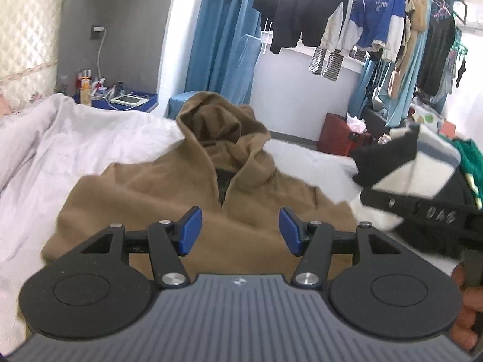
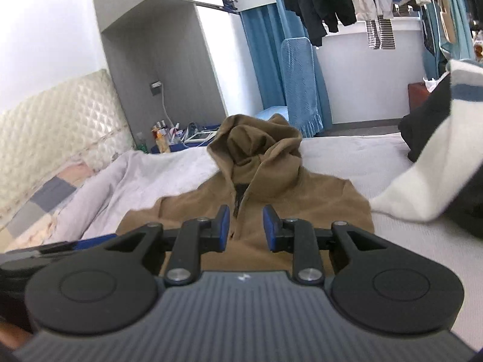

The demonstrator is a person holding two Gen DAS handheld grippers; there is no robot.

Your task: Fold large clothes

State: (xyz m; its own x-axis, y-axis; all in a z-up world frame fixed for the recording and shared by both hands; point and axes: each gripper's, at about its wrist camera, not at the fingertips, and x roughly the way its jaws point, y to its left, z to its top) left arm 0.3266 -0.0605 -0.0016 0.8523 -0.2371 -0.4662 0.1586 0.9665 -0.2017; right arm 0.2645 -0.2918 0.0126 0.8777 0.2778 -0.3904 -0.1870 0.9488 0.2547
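Your brown hoodie (image 1: 169, 193) lies spread on the bed, ahead of and below both fingers, hood bunched upright at its far end.

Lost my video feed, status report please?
Left gripper open, empty. Right gripper open, empty. Brown hoodie folded on bed. Black-and-white garment piled beside it.

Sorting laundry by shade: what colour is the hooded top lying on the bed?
The hooded top is plain tan-brown, clearest in the right wrist view.
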